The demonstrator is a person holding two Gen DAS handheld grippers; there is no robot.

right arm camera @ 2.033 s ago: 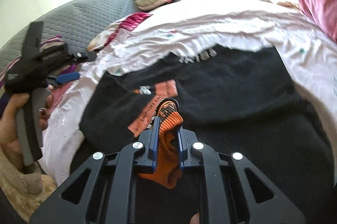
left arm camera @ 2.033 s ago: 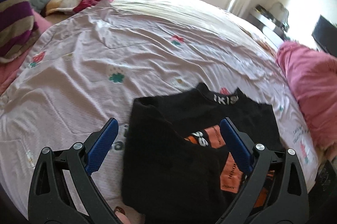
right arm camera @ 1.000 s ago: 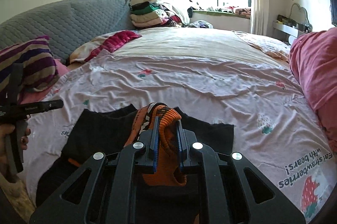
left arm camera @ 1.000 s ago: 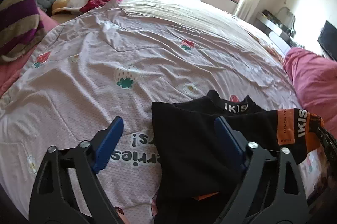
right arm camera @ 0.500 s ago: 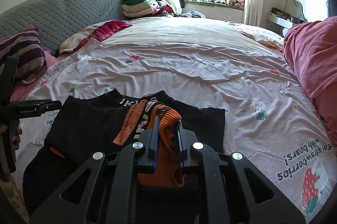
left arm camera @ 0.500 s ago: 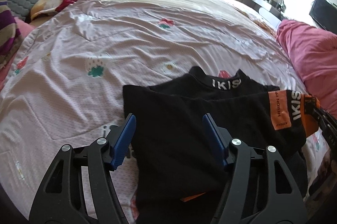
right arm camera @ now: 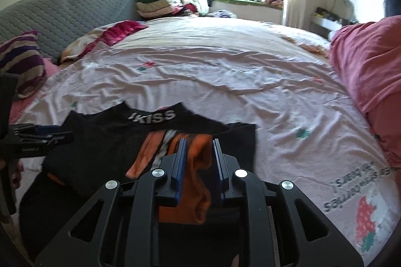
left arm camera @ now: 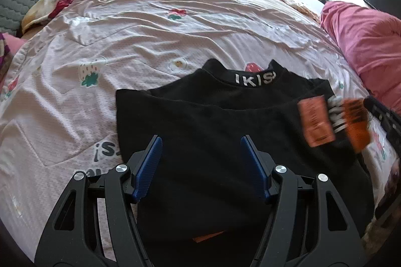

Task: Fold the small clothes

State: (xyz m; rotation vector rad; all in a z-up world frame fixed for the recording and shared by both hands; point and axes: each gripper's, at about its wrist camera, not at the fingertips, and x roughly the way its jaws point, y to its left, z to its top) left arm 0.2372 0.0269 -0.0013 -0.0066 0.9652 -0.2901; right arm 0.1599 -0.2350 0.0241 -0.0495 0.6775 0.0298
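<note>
Our right gripper [right arm camera: 199,161] has just been opening its jaws: the blue pads [right arm camera: 181,161] now stand slightly apart with the orange cuff [right arm camera: 198,166] of the sleeve lying loose between them, so the grip on it is released. That cuff rests on the black top [right arm camera: 100,141], which lies half folded on the bed sheet [right arm camera: 225,71] at 6 o'clock in the right wrist view, its collar printed "KISS" at 12 o'clock from the pads.

Our left gripper [left arm camera: 200,161] hangs over the black top [left arm camera: 200,116] with its jaws open, about half spread after closing partway, and nothing is pinched between the blue pads [left arm camera: 147,166]; we cannot tell whether they touch the cloth. In the left wrist view the orange cuff [left arm camera: 356,124] shows blurred at 3 o'clock, at the top's edge, where the tip of the right gripper [left arm camera: 383,116] comes in.

In the right wrist view the left gripper [right arm camera: 37,139] sits at 9 o'clock, held by a hand [right arm camera: 15,171]. Farther out, a striped pillow [right arm camera: 22,61] lies at 10 o'clock, a pile of folded clothes [right arm camera: 155,3] at 12 o'clock, and a pink blanket [right arm camera: 368,61] at 3 o'clock.
</note>
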